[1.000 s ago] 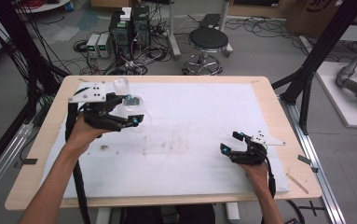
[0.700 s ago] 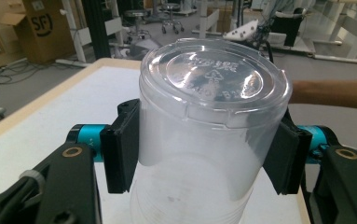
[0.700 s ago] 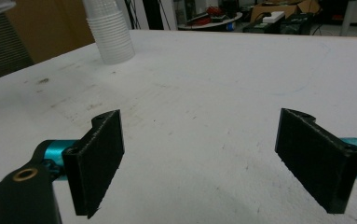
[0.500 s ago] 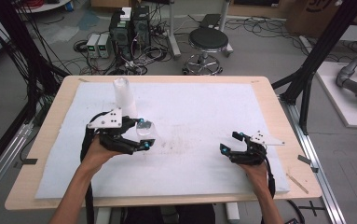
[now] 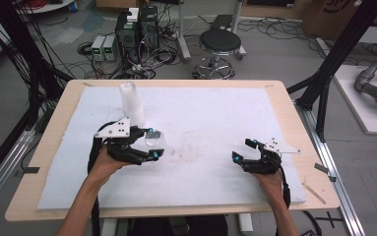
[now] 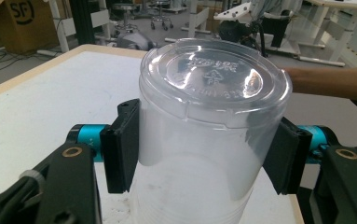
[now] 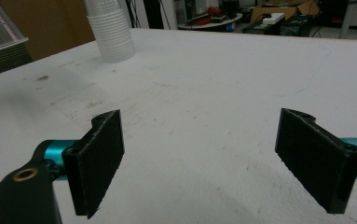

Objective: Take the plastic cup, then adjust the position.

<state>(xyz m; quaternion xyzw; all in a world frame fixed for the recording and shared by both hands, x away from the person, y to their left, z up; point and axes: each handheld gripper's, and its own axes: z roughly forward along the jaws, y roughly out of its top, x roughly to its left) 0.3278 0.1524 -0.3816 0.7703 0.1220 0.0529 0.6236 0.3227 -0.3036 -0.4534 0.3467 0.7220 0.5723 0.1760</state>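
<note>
A clear plastic cup (image 6: 209, 140), turned base up, sits between the pads of my left gripper (image 6: 204, 154), which is shut on its sides. In the high view this gripper (image 5: 153, 143) holds the cup (image 5: 156, 139) low over the white mat at the left of the table; whether its rim touches the mat I cannot tell. Behind it stands a stack of clear cups (image 5: 132, 103), also visible far off in the right gripper view (image 7: 110, 32). My right gripper (image 5: 242, 150) rests open near the table's right front, with nothing between its jaws (image 7: 204, 158).
A white mat (image 5: 210, 113) covers most of the wooden table (image 5: 294, 123). Beyond the table's far edge are a stool (image 5: 219, 42), computer boxes (image 5: 137, 27) and cables on the floor. A person's forearm (image 6: 330, 84) lies beyond the cup in the left gripper view.
My left gripper has come away from the cup stack with a cup, moving down and toward the near side of the table. The right gripper has stayed where it was.
</note>
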